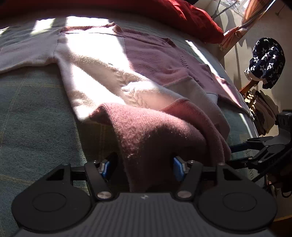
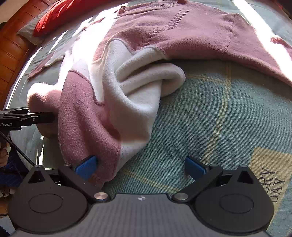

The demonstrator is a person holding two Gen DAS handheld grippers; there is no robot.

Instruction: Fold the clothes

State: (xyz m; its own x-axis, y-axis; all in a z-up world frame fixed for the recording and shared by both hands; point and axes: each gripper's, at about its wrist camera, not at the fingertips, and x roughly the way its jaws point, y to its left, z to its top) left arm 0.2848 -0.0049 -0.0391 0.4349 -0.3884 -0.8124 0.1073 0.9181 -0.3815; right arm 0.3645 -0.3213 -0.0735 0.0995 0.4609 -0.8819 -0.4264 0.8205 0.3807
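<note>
Sweater (image 1: 138, 76) lies spread on the bed cover (image 1: 36, 109), its hem bunched between the half-open left claw (image 1: 142, 166) and against the wide-open right claw's (image 2: 140, 164) left pad; both should pinch cleanly before lifting evenly

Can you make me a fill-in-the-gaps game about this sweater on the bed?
1. The sweater is pink and ____.
2. The pillow at the head of the bed is ____.
3. The blanket under the sweater is mostly ____.
4. The right gripper stands ____, its pads wide apart.

Missing words: white; red; green; open
</note>
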